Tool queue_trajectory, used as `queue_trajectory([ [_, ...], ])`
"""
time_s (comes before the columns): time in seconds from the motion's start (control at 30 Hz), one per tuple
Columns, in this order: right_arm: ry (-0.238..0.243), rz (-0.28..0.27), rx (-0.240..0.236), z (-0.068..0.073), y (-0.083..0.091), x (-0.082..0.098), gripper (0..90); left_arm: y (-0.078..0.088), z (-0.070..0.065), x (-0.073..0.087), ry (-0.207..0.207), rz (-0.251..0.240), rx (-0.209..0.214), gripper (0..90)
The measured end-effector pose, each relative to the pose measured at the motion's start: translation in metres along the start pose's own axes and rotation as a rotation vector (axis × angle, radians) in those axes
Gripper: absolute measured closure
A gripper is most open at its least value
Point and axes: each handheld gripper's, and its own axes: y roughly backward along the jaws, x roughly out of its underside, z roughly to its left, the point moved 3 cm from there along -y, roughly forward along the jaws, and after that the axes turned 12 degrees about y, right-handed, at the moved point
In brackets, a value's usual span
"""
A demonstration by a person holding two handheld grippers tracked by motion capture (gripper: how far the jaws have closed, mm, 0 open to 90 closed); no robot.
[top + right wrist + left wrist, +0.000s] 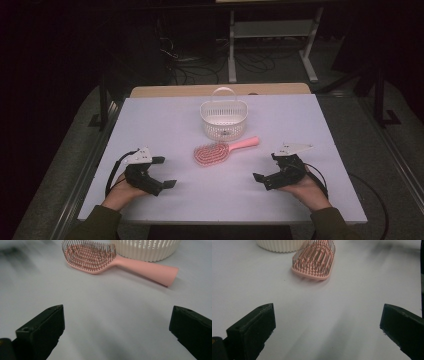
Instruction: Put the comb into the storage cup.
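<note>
While held low over the table (pixel 150 115), both grippers' fingers released, pink hairbrush (pixel 220 150) between, untouched.

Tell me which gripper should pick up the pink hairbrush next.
Probably the right gripper. The hairbrush lies bristles up with its handle pointing toward the right side, bare and easy to pinch. The left gripper faces the bristled head. Both are open and apart from it.
</note>
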Motion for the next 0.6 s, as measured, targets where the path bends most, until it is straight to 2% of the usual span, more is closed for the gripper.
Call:
queue_trajectory([
  [0.6, -0.01, -0.012, 0.007, -0.011, -0.005, -0.011, 0.1, 0.001, 0.0, -0.001, 0.005, -0.01, -0.006, 0.2],
])
